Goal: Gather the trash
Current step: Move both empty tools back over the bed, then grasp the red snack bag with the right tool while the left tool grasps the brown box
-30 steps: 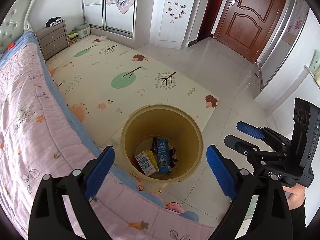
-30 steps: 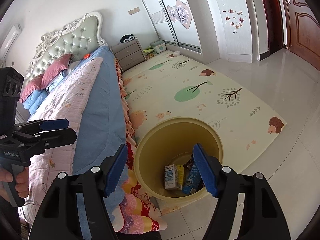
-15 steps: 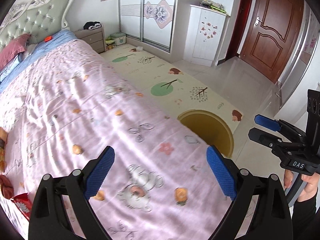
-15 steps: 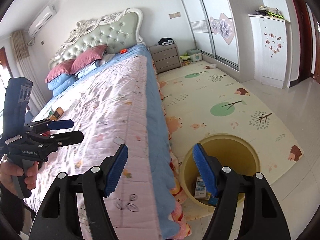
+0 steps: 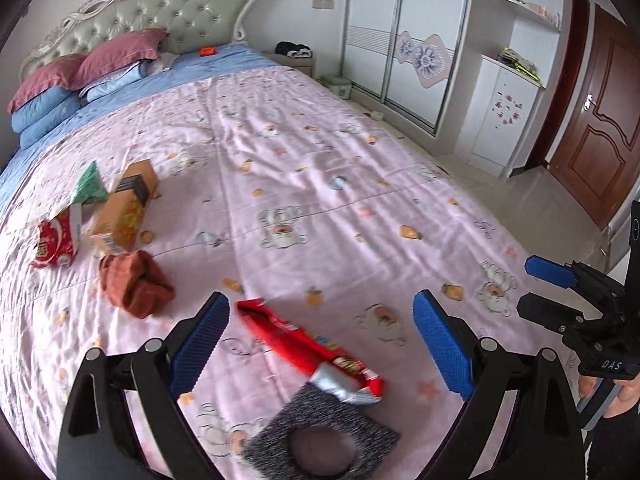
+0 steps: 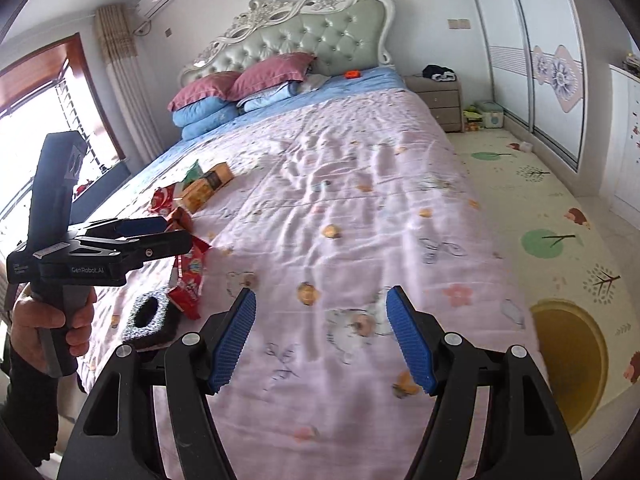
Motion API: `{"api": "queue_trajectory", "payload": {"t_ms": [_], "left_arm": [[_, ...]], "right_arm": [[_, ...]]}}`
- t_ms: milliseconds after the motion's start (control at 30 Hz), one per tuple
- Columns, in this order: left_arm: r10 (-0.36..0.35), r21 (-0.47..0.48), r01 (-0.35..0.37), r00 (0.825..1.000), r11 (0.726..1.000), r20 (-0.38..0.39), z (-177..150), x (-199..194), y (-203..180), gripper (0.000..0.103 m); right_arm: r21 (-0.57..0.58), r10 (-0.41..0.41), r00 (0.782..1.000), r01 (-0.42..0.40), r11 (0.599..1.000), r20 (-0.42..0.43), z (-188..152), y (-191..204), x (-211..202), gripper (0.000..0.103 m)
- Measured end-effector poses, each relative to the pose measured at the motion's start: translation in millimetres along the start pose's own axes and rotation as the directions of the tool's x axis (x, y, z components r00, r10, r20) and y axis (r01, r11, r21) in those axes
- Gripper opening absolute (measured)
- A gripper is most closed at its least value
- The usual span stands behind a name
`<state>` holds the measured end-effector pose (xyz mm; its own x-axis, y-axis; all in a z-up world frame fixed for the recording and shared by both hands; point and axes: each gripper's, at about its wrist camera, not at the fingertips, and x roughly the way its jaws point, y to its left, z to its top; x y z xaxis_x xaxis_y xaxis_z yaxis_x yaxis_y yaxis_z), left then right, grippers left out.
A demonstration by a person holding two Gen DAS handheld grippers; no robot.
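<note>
On the bed point(image 5: 360, 184) I see, from the left, a red packet point(image 5: 54, 242), orange carton point(image 5: 124, 210), rust cloth point(image 5: 136, 282), then a red wrapper point(image 5: 308, 346) between my left gripper's point(image 5: 320, 344) spread jaws, overlapping a grey, blurred ring-holed pad point(image 5: 320, 446); my right gripper point(image 6: 322, 340) hangs spread and empty, the yellow bin point(image 6: 572, 364) half hidden beyond the bed's edge.

The middle and right side of the bed point(image 5: 340, 168) lie bare, so a gripper can pass over the pink quilt point(image 6: 360, 208) freely there. Trash crowds the left side: a red wrapper point(image 5: 308, 344) just ahead of the left gripper point(image 5: 320, 344), touching a grey square pad point(image 5: 320, 436), with a brown cloth point(image 5: 136, 284), an orange box point(image 5: 124, 208) and a red packet point(image 5: 54, 240) farther left. The right gripper point(image 6: 322, 340) hangs over bare quilt. The yellow bin point(image 6: 568, 364) stands open on the floor beside the bed.
</note>
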<state>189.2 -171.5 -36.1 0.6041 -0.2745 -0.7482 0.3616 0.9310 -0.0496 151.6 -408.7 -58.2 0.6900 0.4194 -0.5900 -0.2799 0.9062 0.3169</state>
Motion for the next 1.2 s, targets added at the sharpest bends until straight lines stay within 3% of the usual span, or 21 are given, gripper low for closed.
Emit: {"api": "queue_trajectory", "payload": {"t_ms": [200,533,700,767,833,967,1200], "left_arm": [[0.052,-0.095,-0.051,0.999,0.994,0.007,-18,-15,68,0.094],[0.095,-0.176,-0.095,0.995,0.98,-0.011,-35,-12,137,0.094],[0.09,-0.196,-0.091,0.996,0.976,-0.016,-35,-4,155,0.094],[0.087,-0.201,-0.088,0.996,0.976,-0.016,-32,-1,160,0.094],[0.087,-0.199,-0.088,0.996,0.976,-0.014,-27,3,164,0.094],[0.083,-0.197,-0.083,0.997,0.977,-0.007,-13,12,171,0.094],[0.08,-0.216,-0.084,0.996,0.973,-0.025,21,46,185,0.094]], "right_arm": [[-0.058,0.101,0.994,-0.104,0.993,-0.05,9,54,34,0.067],[-0.142,0.139,0.982,-0.157,0.977,-0.126,21,112,84,0.066],[-0.149,0.121,0.977,-0.148,0.978,-0.178,25,118,110,0.056],[-0.147,0.113,0.973,-0.144,0.979,-0.203,26,118,119,0.047],[-0.137,0.115,0.967,-0.148,0.979,-0.226,26,117,126,0.028],[-0.124,0.123,0.963,-0.156,0.98,-0.238,29,115,135,0.025],[-0.082,0.165,0.97,-0.182,0.98,-0.177,53,108,138,0.025]]}}
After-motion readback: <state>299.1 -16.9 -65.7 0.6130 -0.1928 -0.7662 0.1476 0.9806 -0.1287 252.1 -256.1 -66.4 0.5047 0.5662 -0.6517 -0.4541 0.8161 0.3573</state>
